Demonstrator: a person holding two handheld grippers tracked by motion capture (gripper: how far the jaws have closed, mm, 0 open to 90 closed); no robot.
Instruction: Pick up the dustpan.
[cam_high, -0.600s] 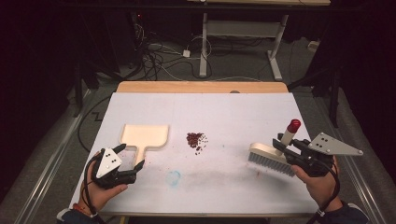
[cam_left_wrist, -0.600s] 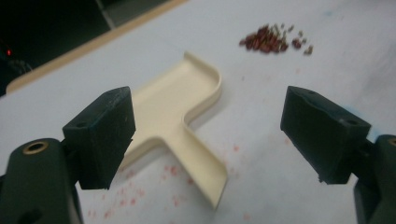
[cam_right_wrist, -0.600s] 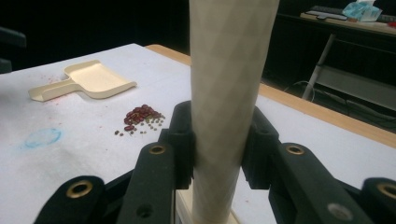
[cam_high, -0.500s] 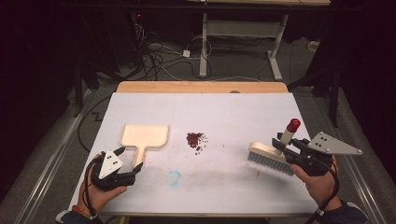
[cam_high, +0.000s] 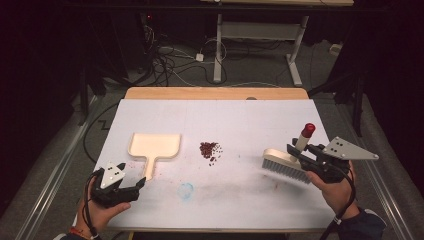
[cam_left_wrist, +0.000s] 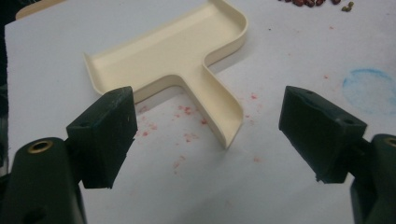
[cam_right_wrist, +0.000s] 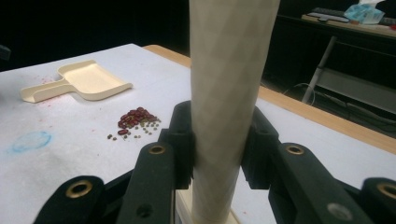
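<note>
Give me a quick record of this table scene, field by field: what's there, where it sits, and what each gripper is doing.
surface: white table
dustpan: cream, flat on the table, handle toward the person
beans: small red pile mid-table, between dustpan and brush
brush: bristles down, right of the beans, handle upright
left gripper: open, jaws either side of the dustpan handle's end, not touching
right gripper: shut on the brush handle
stain: blue ring near the front edge
</note>
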